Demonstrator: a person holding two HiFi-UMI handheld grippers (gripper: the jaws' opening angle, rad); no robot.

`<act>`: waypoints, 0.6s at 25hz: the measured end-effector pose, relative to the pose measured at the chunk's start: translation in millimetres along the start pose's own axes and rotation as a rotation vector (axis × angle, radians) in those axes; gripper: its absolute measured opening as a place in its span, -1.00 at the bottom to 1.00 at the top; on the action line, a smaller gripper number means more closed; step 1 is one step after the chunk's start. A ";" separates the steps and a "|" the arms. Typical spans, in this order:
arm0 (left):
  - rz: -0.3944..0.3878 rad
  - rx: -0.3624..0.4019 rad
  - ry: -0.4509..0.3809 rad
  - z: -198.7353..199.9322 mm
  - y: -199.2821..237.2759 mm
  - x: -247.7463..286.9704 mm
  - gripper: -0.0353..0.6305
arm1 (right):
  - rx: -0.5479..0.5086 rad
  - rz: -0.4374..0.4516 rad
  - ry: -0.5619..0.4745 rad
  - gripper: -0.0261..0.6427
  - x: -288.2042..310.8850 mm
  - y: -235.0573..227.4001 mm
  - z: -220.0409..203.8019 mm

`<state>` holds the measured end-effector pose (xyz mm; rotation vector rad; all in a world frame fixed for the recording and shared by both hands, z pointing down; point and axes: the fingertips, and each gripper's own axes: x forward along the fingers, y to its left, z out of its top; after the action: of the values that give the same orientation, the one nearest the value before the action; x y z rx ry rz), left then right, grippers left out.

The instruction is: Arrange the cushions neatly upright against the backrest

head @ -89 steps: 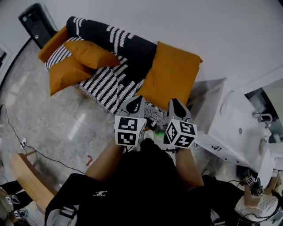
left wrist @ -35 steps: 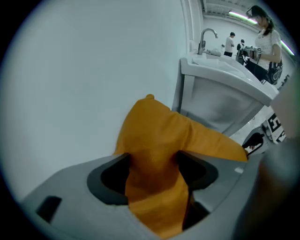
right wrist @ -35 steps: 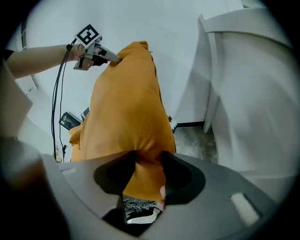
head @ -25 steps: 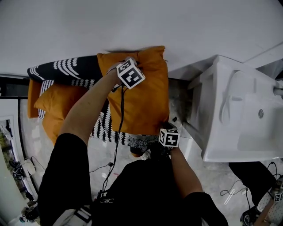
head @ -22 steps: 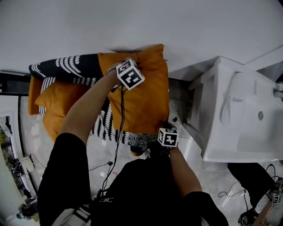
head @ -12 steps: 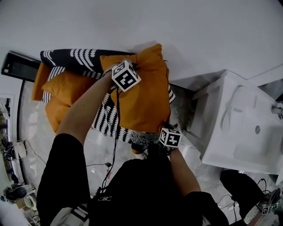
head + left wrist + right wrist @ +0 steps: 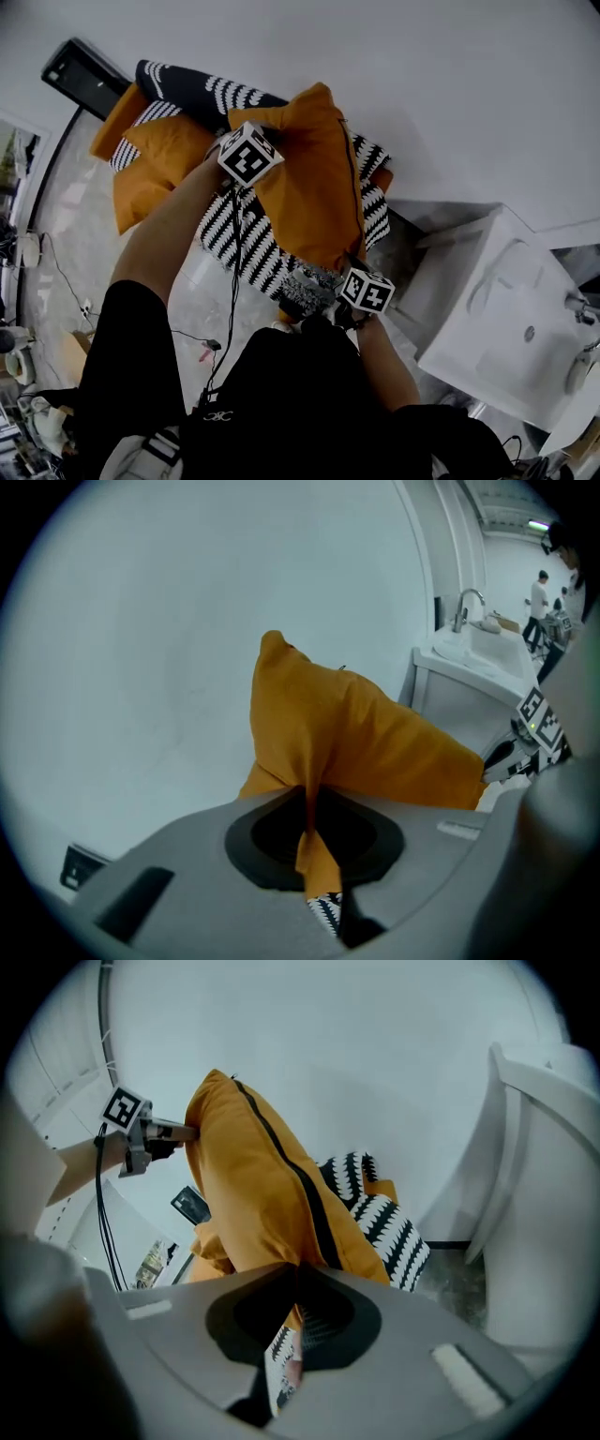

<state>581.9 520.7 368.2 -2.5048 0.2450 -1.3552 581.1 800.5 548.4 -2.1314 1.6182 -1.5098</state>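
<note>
1. Your left tool is clamped on the upper corner of the large orange cushion. Its jaws have just been closing, and a fold of orange cloth is pinched flat between them.
2. Your right tool is clamped on the lower corner of the same cushion. Its jaws have also just been closing, with orange cloth between them.
3. Between your two tools the cushion stands on edge over the right end of the black-and-white sofa, with its top corner up near the backrest.
4. Its dark zip seam runs along the edge turned away from the sofa's left end.
5. No view shows whether the cushion's lower edge touches the sofa's seat.
6. Two smaller orange cushions lie slumped at the sofa's left end, touching each other. Neither is upright, and the lower one juts past the front of the seat.
7. A white sink unit stands just beyond the sofa's right end, near your right tool.
8. A white wall runs behind the sofa.
</note>
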 end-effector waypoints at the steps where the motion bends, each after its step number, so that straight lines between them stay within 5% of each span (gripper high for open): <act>1: 0.021 -0.035 -0.010 -6.2 10.2 -10.5 -0.80 | 0.013 0.021 -0.025 -0.85 0.2 5.9 10.2; 8: 0.103 -0.225 -0.058 -56.4 53.6 -57.9 -0.81 | 0.070 0.088 -0.146 -0.86 -5.0 30.9 79.7; 15: 0.098 -0.423 -0.094 -117.9 76.2 -70.1 -0.81 | 0.044 0.077 -0.203 -0.86 6.2 59.9 120.4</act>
<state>443.7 448.8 349.2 -2.8393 0.6890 -1.2477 625.5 712.7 456.5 -2.0952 1.5626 -1.2495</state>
